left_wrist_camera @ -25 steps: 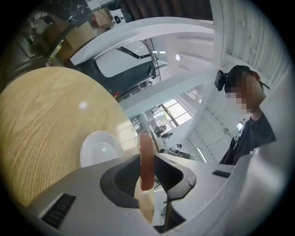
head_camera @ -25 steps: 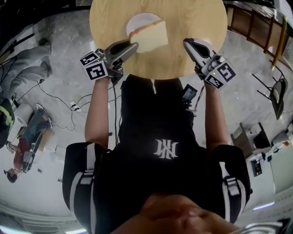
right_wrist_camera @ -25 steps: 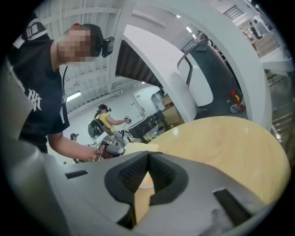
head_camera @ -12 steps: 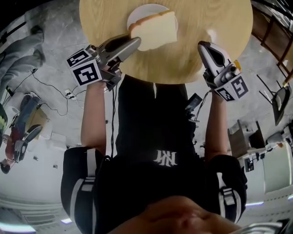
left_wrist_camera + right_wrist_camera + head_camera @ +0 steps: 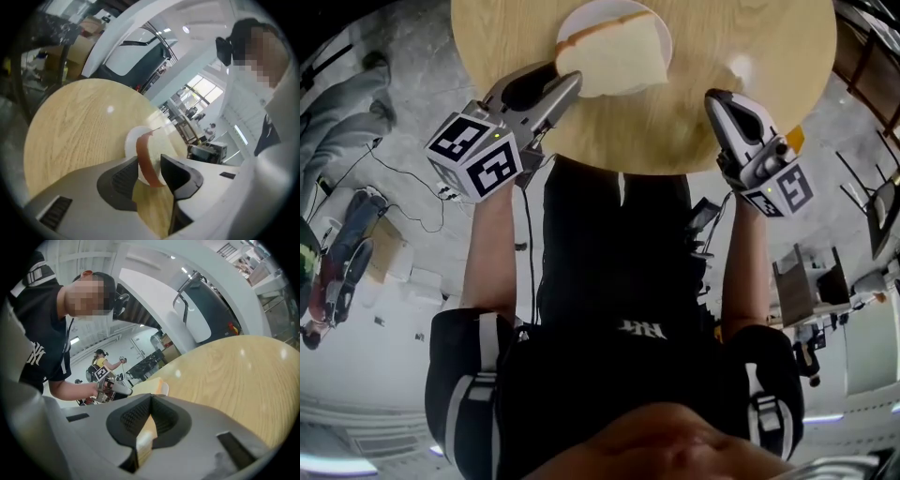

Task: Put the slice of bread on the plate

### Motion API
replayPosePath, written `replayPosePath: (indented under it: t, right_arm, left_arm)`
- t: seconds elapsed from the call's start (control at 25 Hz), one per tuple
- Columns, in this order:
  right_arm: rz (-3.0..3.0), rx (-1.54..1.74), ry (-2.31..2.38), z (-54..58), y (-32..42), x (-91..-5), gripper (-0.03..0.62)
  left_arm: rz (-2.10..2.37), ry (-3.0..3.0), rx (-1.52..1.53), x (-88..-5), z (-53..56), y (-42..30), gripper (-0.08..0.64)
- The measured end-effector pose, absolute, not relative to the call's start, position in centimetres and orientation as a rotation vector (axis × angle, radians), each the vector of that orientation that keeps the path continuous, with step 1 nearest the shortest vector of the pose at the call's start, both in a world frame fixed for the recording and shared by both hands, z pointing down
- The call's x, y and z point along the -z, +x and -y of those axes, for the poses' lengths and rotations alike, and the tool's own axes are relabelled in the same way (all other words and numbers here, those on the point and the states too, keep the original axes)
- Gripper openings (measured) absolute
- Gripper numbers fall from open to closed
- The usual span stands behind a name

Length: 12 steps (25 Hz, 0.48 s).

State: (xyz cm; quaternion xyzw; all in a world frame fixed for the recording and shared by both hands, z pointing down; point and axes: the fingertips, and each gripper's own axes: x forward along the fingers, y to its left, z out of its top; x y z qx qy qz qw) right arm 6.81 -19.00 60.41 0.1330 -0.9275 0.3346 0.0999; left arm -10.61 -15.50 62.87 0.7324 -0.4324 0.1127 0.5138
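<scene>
The slice of bread [image 5: 614,56] with its brown crust lies flat on the white plate [image 5: 662,30] at the table's far side. My left gripper [image 5: 566,86] is at the slice's near-left corner. In the left gripper view the crust [image 5: 145,154] stands between the opening jaws, with the plate [image 5: 131,140] under it, and the pads do not press it. My right gripper [image 5: 719,99] hovers shut and empty over the table to the right of the plate. In the right gripper view the bread [image 5: 152,386] shows beyond my right gripper's tips [image 5: 151,397].
The round wooden table [image 5: 759,56] has bare wood around the plate. A person in black stands across the table in the right gripper view. Cables lie on the floor [image 5: 403,197] at the left, and chairs and furniture [image 5: 872,202] stand at the right.
The bread has come down from above the plate to lie on it. My left gripper sank and tipped downward, and its jaws have widened. The right gripper sank a little.
</scene>
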Motion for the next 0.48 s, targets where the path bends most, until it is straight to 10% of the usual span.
replayPosePath:
  t: [0.48]
  right_arm:
    - [2.757, -0.951, 0.391, 15.6, 4.0, -60.6, -0.003]
  left_arm:
    - [1.347, 2.043, -0.678, -62.6, 14.7, -13.9, 0.206]
